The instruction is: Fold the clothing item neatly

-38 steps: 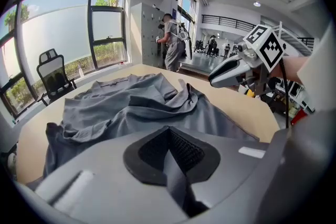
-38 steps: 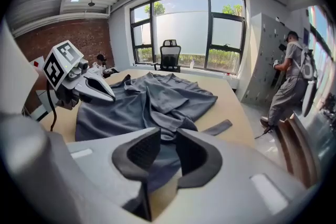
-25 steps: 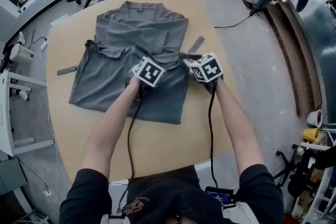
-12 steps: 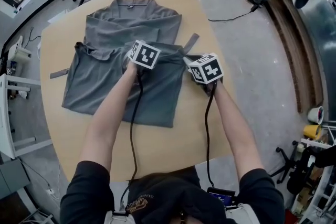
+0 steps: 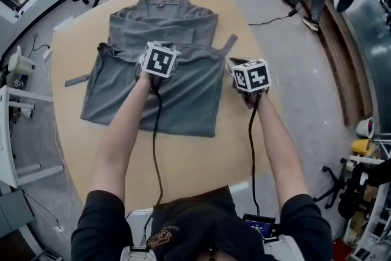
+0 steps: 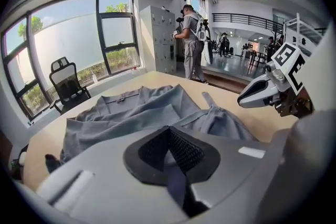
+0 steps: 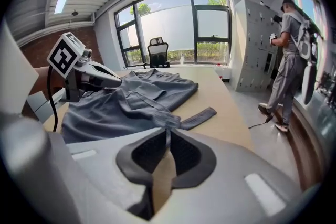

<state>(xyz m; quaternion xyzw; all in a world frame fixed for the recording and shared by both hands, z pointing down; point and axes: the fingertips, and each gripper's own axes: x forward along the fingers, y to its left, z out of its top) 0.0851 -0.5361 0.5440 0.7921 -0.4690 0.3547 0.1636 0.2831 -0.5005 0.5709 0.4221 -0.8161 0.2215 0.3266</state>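
a tan flat table (image 5: 183,174) carries a grey collared cloth garment (image 5: 183,101), spread out and partly folded. the left gripper (image 6: 169,129) is clamped tight, seemingly on a fold near the garment's middle. the right gripper (image 7: 168,131), its jaws just closing, pinches the garment's right edge.

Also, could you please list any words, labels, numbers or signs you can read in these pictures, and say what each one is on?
No text here can be read.
On the left marker cube: a black-and-white square pattern, no letters.
On the right marker cube: the same kind of pattern.
On the dark tag at the collar of the grey garment: too small to read.
On the yellowish emblem on the person's black shirt: too blurred to read.
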